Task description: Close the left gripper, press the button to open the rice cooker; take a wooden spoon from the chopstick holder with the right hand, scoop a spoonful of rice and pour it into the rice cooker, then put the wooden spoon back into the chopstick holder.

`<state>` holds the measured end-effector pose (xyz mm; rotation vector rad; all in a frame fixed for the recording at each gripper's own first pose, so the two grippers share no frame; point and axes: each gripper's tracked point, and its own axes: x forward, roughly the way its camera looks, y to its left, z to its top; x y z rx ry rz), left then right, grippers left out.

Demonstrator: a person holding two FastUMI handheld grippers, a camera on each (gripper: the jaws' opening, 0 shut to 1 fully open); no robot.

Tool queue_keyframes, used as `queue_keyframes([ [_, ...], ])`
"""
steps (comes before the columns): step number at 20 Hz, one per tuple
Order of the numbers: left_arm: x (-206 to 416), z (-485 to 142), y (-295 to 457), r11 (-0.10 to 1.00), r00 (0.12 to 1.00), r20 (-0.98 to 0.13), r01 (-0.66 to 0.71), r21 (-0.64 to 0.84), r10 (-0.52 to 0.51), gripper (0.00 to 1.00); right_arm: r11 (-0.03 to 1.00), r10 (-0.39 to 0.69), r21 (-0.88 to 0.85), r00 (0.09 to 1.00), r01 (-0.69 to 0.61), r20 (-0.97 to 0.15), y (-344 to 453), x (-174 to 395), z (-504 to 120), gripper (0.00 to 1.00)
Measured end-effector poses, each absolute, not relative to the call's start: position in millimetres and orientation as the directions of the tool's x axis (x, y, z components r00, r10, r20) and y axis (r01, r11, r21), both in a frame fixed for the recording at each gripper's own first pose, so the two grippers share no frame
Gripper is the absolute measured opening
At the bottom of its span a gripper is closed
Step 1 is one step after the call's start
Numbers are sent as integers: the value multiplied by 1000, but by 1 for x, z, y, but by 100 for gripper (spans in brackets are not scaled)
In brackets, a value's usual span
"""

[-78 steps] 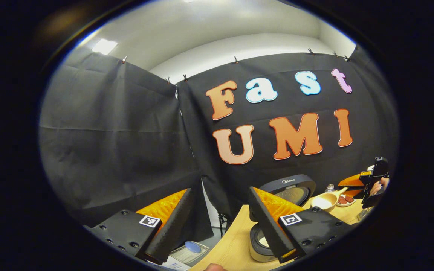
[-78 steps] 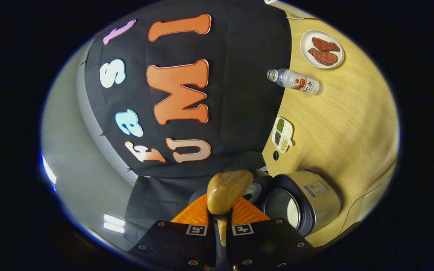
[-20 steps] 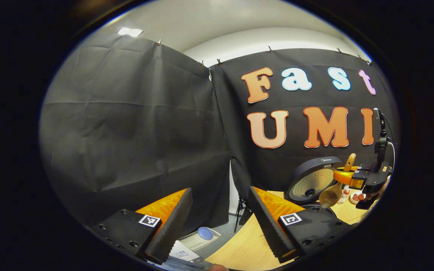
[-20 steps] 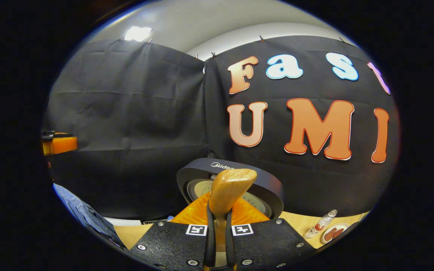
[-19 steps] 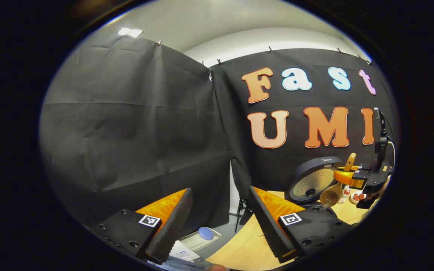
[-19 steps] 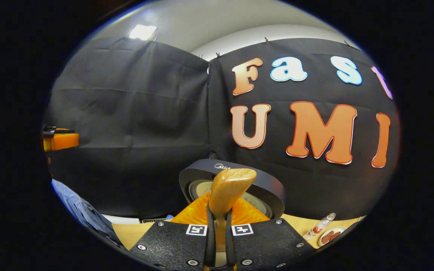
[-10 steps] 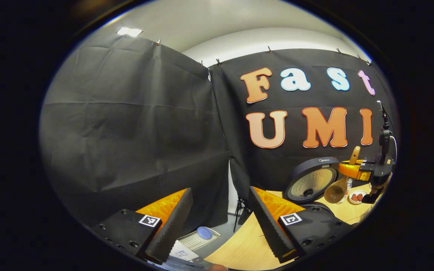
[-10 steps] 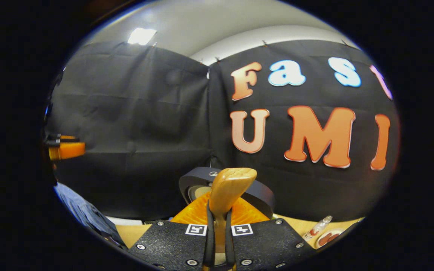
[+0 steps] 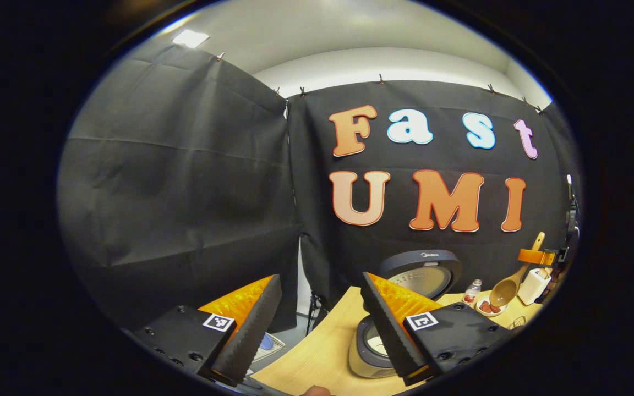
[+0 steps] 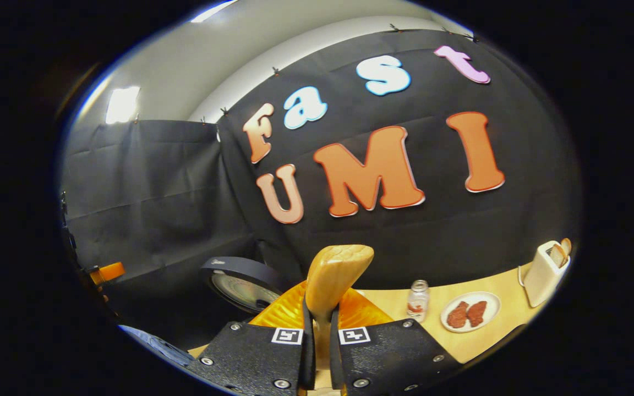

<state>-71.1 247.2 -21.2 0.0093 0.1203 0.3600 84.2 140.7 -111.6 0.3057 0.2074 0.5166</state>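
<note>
Pale wooden worktop (image 9: 317, 357): wooden spoon (image 10: 334, 278), clamped in right gripper (image 10: 317, 330) jaws, has swung from open grey rice cooker (image 9: 421, 275) toward white chopstick holder (image 10: 542, 278); return pending. Left gripper (image 9: 317, 319) jaws wide, empty.

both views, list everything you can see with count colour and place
dark-lidded rice cooker: 1, silver body, lid up, table's near left
wooden spoon: 1, tan, held in right gripper
white chopstick holder: 1, table's far right
clear plastic bottle: 1, beside plate
round white plate: 1, holds two reddish pieces
light wood table: 1, under everything
left gripper: 1, open, empty
right gripper: 1, shut on spoon handle
</note>
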Motion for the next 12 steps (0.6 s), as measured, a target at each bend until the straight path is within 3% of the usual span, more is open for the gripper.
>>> queue_keyframes([
  [3,-58,-11,220,950,943,-110,-311,32,313,100,872,444,317,876,-374,-187,71,83,-144,10],
  [12,-29,7,151,970,965,-104,-243,12,243,100,926,247,353,923,-135,-295,-71,71,-208,10],
])
